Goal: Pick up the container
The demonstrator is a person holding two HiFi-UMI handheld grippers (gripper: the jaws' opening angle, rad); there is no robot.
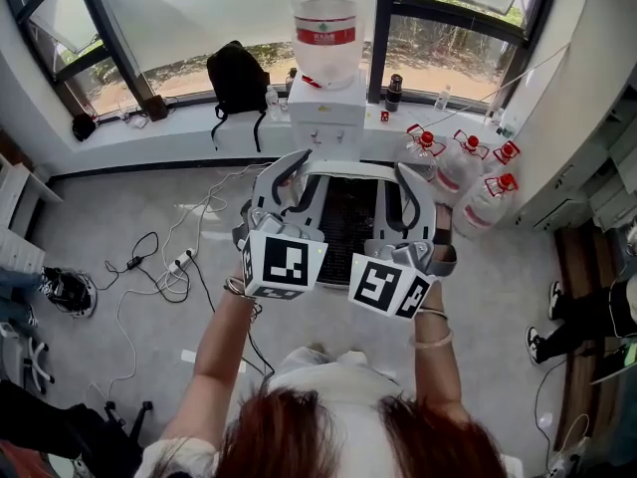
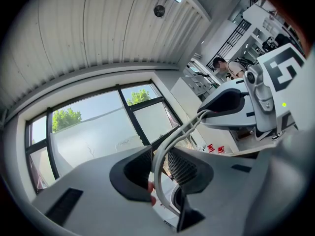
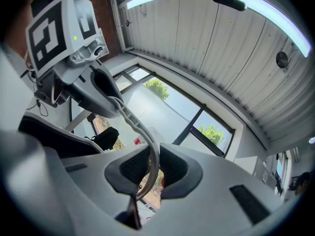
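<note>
Between the two grippers, at chest height over the floor [image 1: 129, 227], hangs the container [image 1: 348, 217]: a white frame with a dark mesh inside, just on the near side of the water dispenser [image 1: 323, 113]. The left gripper [image 1: 304, 172] pinches the left end of the white band [image 1: 348, 166] along the container's far top edge, and the right gripper [image 1: 396, 179] pinches the right end. Seen along the left gripper [image 2: 160, 168], the dark pads press on the ribbed band [image 2: 179, 132], which arches away to the right gripper [image 2: 231, 102]. Seen along the right gripper [image 3: 153, 168], the jaws clamp the same band [image 3: 147, 141], which curves off to the left gripper [image 3: 98, 90].

The band's long axis runs left to right, from one pair of jaws to the other, and the body hangs below and nearer the person. Neither hand is the nearer one; each carries an end. Any further lift probably depends on both ends staying level, or the body may swing or slip out of a pinch.
</note>
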